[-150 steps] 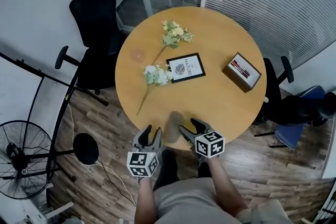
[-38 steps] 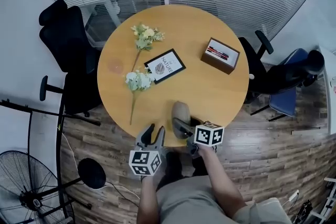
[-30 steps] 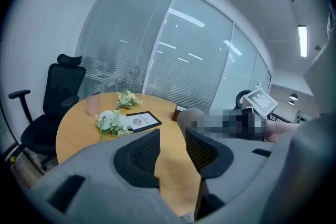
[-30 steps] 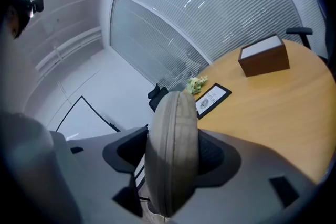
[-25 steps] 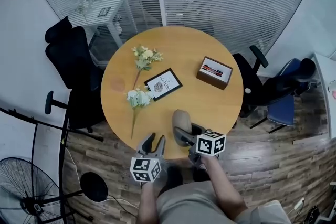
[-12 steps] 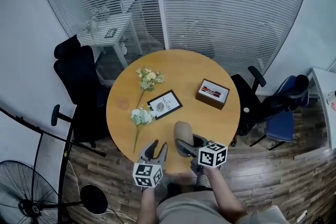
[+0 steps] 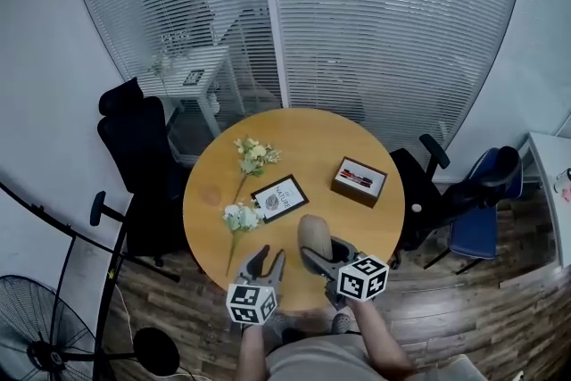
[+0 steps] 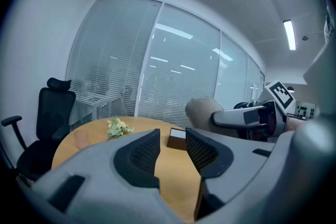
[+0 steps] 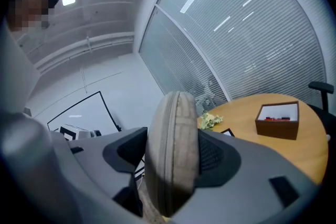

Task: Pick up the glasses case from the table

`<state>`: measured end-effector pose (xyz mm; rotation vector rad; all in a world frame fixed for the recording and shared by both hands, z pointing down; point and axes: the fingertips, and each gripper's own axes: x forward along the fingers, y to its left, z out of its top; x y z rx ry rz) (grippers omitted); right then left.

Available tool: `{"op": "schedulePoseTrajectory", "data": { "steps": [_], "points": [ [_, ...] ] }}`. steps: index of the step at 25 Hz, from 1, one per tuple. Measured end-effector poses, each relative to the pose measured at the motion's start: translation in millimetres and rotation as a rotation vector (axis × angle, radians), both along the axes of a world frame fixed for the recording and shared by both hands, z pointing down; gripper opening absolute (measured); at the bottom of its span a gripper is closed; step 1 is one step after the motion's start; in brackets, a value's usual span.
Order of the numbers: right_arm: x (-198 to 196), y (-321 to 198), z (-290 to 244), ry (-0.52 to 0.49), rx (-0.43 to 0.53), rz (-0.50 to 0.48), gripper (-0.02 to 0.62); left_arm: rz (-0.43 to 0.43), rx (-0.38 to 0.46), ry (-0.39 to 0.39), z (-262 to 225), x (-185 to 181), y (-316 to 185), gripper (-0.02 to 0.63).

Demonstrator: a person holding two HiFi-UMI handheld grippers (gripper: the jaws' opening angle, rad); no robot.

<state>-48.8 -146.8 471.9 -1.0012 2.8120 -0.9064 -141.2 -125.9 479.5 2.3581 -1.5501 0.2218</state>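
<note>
right gripper (image 7: 323, 252) pinches the case (image 7: 312, 236) upright over the table (image 7: 312, 138), left gripper (image 7: 265, 264) slightly spread, empty; the narrow grip could let the case tip out.

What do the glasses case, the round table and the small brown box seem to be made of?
Glasses case: beige and matte, likely a fabric or felt-like covering; a ribbed seam runs along its edge.
Round table: smooth orange-tan top, wood or wood-look laminate; no grain can be made out.
Small brown box: dark matte walls, possibly wood or leatherette; too small to tell.
</note>
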Motion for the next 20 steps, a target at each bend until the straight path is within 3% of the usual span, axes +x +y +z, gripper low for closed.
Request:
{"op": "schedulePoseTrajectory", "data": {
  "steps": [6,20],
  "points": [
    [-1.9,-2.6,-19.0,0.052,0.120,0.023,0.272,-0.017,0.003,0.020,-2.6,-1.8,-6.3,0.141],
    [0.8,17.3,5.3,0.135,0.126,0.004,0.272,-0.039,-0.011,0.044,3.5,-4.1,7.3,0.141]
  ]
}}
